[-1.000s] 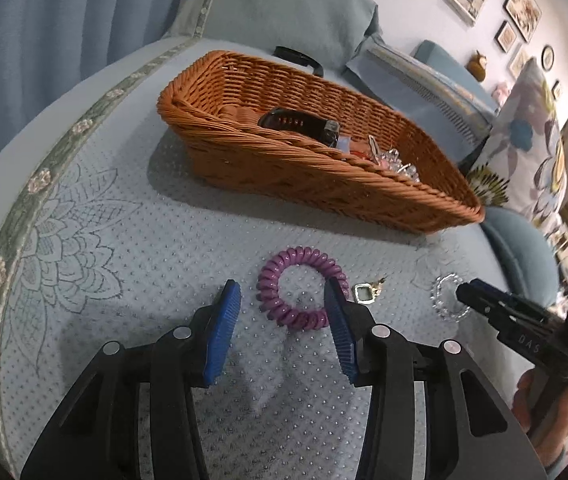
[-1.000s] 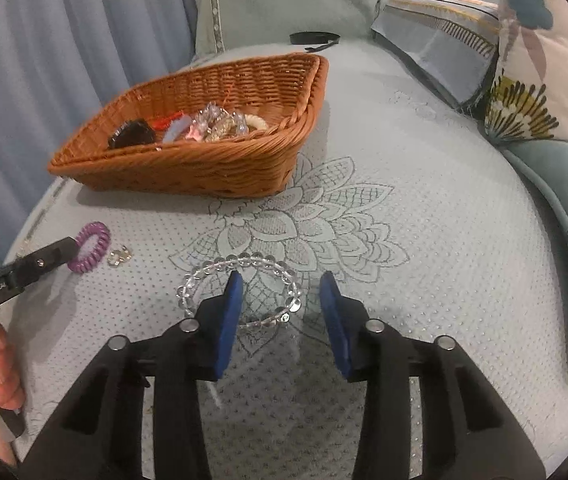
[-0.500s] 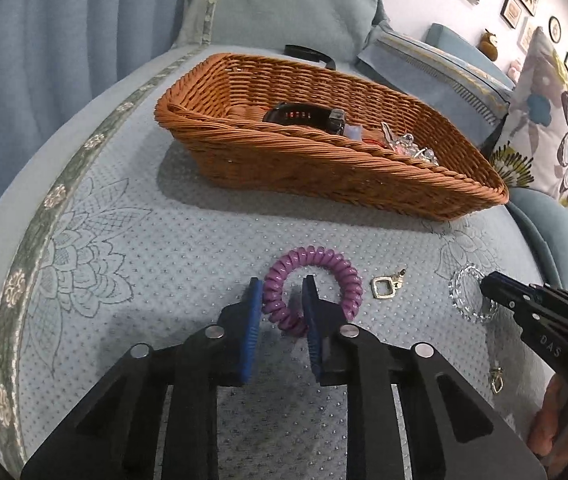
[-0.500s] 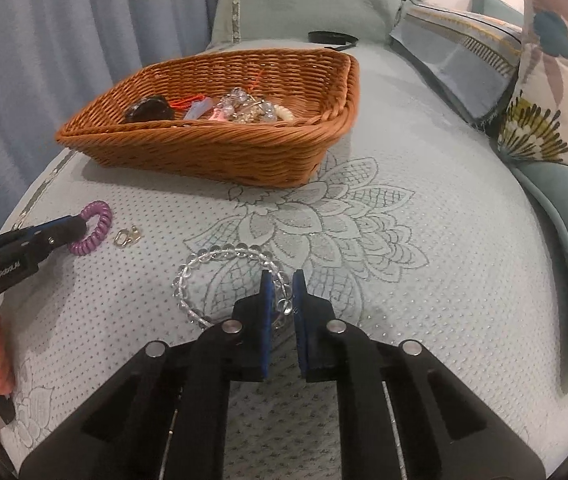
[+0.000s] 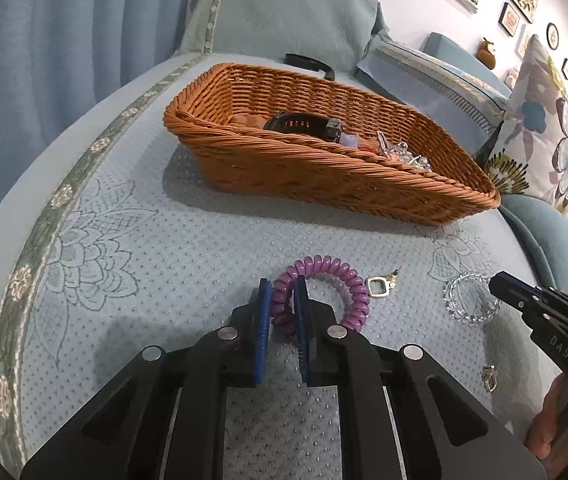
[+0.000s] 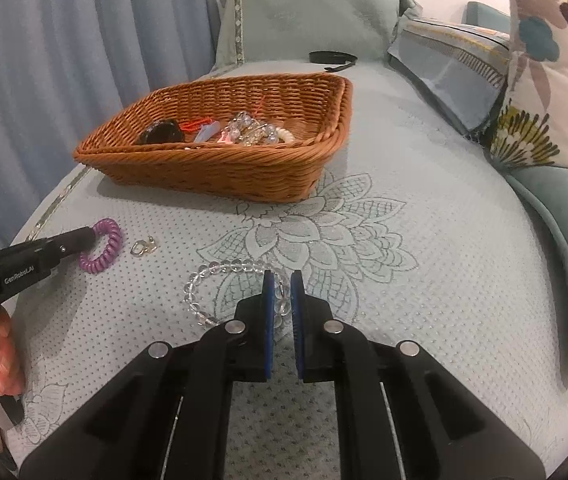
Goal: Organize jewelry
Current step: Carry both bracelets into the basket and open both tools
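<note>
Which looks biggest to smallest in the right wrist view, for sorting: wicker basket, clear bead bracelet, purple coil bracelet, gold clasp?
1. wicker basket
2. clear bead bracelet
3. purple coil bracelet, partly hidden by the left gripper
4. gold clasp

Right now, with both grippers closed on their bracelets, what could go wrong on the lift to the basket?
The left gripper pinches only one side of the purple coil bracelet; it may stretch or slip. The right gripper holds the clear bead bracelet by a few beads; it could roll out. The small gold clasp lies close and might get dragged.

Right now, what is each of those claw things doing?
Left gripper: closed on the purple coil bracelet.
Right gripper: closed on the clear bead bracelet.
</note>
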`<action>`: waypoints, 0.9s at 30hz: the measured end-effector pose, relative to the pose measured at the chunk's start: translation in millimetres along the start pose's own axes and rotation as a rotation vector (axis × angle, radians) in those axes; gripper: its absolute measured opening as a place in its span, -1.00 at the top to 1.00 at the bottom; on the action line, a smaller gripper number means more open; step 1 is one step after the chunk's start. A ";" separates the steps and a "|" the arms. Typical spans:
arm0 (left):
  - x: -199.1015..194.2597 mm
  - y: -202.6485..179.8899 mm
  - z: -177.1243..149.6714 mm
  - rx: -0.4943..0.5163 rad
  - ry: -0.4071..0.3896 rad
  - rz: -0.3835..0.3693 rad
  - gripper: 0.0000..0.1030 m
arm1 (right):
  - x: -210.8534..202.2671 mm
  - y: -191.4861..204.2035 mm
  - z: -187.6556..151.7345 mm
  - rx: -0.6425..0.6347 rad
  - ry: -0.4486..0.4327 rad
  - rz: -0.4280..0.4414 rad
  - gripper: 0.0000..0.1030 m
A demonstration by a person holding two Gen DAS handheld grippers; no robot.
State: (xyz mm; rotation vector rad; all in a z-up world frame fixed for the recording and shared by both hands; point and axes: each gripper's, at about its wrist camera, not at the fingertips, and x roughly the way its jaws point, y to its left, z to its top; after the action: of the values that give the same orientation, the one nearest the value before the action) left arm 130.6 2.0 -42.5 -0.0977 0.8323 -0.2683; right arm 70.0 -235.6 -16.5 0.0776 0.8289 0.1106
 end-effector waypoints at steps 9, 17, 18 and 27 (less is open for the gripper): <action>-25.4 -5.8 -33.2 -0.003 0.009 0.028 0.82 | -16.3 -3.8 -24.3 0.038 0.041 -0.014 0.87; -36.2 -15.9 -50.6 0.024 -0.005 0.044 0.81 | -22.5 -10.7 -35.1 0.081 0.071 0.059 0.84; -36.5 -15.2 -50.7 0.023 -0.008 0.039 0.81 | -21.6 -12.9 -33.9 0.087 0.072 0.061 0.84; -36.4 -9.9 -50.8 0.004 -0.008 0.002 0.81 | -16.9 -4.8 -25.3 0.044 0.069 0.047 0.29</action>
State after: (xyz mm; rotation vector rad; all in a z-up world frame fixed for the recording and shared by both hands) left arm 67.7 3.4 -48.5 -0.0938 0.8237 -0.2677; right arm 40.4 -241.8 -21.8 0.1351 0.8992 0.1400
